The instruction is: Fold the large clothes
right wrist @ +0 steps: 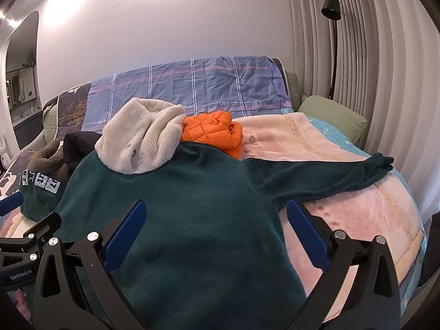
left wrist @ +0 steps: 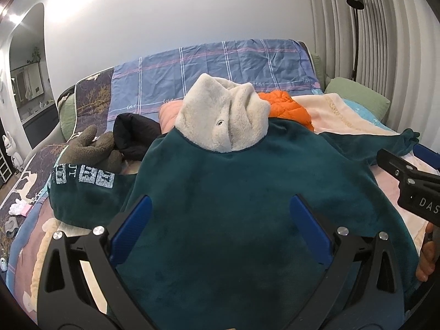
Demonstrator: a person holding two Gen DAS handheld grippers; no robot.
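Teal fleece hoodie (left wrist: 247,206) lies spread flat on the pink blanket (right wrist: 365,214) atop the bed, back up as far as I can tell, w/ its cream plush hood (left wrist: 225,118) pointing toward the headboard end. Right sleeve (right wrist: 324,173) is stretched straight out to the side across the blanket, cuff near the bed edge; left sleeve (left wrist: 85,189) (the one w/ white block print) is bunched beside the body, not laid out. Probably spread like this so sleeves can be folded in over the torso first — sleeves not yet folded, so task looks early. Left gripper (left wrist: 220,225) hovers over the lower torso, blue fingers (left wrist: 132,231) spread wide, nothing between them; right gripper (right wrist: 214,228) sits over the hoodie's right side near the armpit, fingers equally wide apart, empty. Whether either touches the fabric I can't tell. Each gripper shows at the edge of the other's view, so they're side by side at the hem end. Beyond the hood: orange puffer jacket (right wrist: 214,132), a black garment (left wrist: 134,134), a brown fuzzy item (left wrist: 90,148), all piled toward the pillows, likely waiting their turn. A blue plaid sheet (left wrist: 214,68) drapes the headboard; green pillow (right wrist: 330,115) and black floor lamp (right wrist: 332,41) by the curtain.
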